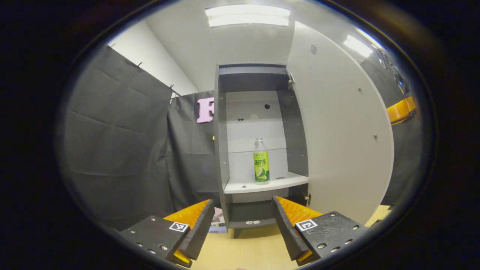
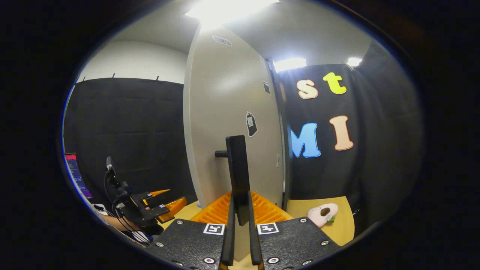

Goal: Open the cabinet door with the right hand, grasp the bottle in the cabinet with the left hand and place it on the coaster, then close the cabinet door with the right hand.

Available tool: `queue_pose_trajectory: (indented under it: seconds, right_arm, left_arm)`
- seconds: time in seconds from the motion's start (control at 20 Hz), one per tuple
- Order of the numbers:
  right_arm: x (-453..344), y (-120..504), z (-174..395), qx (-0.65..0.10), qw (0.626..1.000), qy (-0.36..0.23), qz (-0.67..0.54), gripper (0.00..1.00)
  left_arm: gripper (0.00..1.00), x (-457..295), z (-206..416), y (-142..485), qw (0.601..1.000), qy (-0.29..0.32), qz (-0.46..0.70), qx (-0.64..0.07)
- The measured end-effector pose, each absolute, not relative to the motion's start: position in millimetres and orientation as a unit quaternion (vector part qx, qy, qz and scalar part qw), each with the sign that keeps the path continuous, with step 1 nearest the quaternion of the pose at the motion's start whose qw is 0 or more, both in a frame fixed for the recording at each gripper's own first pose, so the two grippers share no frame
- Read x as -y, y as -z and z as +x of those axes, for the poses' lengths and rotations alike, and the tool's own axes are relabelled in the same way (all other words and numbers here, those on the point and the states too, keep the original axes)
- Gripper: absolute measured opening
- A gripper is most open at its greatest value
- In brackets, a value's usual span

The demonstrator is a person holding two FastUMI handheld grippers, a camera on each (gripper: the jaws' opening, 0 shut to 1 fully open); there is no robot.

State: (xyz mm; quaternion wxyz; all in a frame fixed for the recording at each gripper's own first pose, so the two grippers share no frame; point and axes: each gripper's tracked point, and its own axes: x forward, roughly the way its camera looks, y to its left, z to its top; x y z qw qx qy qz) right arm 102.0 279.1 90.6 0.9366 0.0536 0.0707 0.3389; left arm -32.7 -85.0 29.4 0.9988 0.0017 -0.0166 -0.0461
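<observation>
In the left gripper view a clear bottle [image 1: 261, 162] with a green label stands upright on the white shelf [image 1: 262, 184] of the grey cabinet [image 1: 221, 150]. The cabinet door [image 1: 337, 135] is swung wide open to the right. My left gripper [image 1: 243, 210] is open, well short of the cabinet and lower than the shelf, with nothing between its fingers. In the right gripper view my right gripper [image 2: 240, 204] is shut on the door's black vertical handle [image 2: 237, 168], the door [image 2: 228, 123] rising just behind it. The left gripper [image 2: 165, 204] also appears at lower left, held by a hand.
A light wooden tabletop [image 1: 247, 247] runs under the cabinet. A pink and white soft toy [image 2: 322, 214] lies on the table right of the door. Black cloth walls close in on the left and behind. A lit screen [image 2: 77, 174] sits at far left.
</observation>
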Motion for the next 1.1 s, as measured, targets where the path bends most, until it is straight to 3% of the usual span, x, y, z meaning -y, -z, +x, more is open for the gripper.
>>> queue_pose_trajectory:
  seconds: [0.15, 0.2, 0.25, 0.5, 0.6, 0.65, 0.75, 0.8, 0.9, 1.1]
  right_arm:
    - [-270.0, -90.2, 111.4, -0.068, 0.942, -0.324, 0.057, 0.17]
    - [-267.6, -89.9, 113.2, -0.068, 0.944, -0.318, 0.061, 0.17]
    - [-265.4, -89.8, 114.7, -0.066, 0.946, -0.312, 0.063, 0.17]
    - [-265.7, -91.6, 116.5, -0.054, 0.943, -0.321, 0.068, 0.17]
    - [-262.2, -91.2, 117.0, -0.05, 0.946, -0.314, 0.068, 0.17]
    - [-265.1, -90.9, 116.0, -0.049, 0.945, -0.314, 0.075, 0.17]
    - [-254.3, -90.4, 112.0, -0.047, 0.952, -0.289, 0.085, 0.31]
    - [-244.0, -89.7, 113.3, -0.045, 0.958, -0.269, 0.084, 0.55]
    - [-221.2, -92.0, 111.5, -0.036, 0.969, -0.229, 0.082, 0.92]
    - [-182.6, -95.4, 102.9, -0.023, 0.987, -0.142, 0.075, 0.94]
  left_arm:
    - [0.87, 93.6, -33.7, -30.7, 0.999, 0.039, 0.001, 0.016]
    - [0.92, 96.6, -33.6, -31.0, 0.999, 0.037, 0.001, 0.016]
    - [0.88, 98.7, -33.4, -32.9, 0.999, 0.034, 0.002, 0.016]
    - [0.87, 117.0, -24.3, -39.5, 0.999, 0.04, 0.002, 0.012]
    - [0.92, 120.9, -16.0, -44.7, 0.999, 0.046, 0.001, 0.012]
    - [0.88, 122.4, -9.1, -48.9, 0.999, 0.051, -0.001, 0.015]
    - [0.92, 123.7, 6.9, -55.2, 0.998, 0.062, -0.007, 0.022]
    - [0.92, 124.9, 15.3, -57.4, 0.997, 0.069, -0.01, 0.024]
    - [0.92, 125.8, 35.4, -66.6, 0.996, 0.083, -0.017, 0.03]
    - [0.92, 130.7, 78.3, -81.9, 0.992, 0.113, -0.036, 0.041]
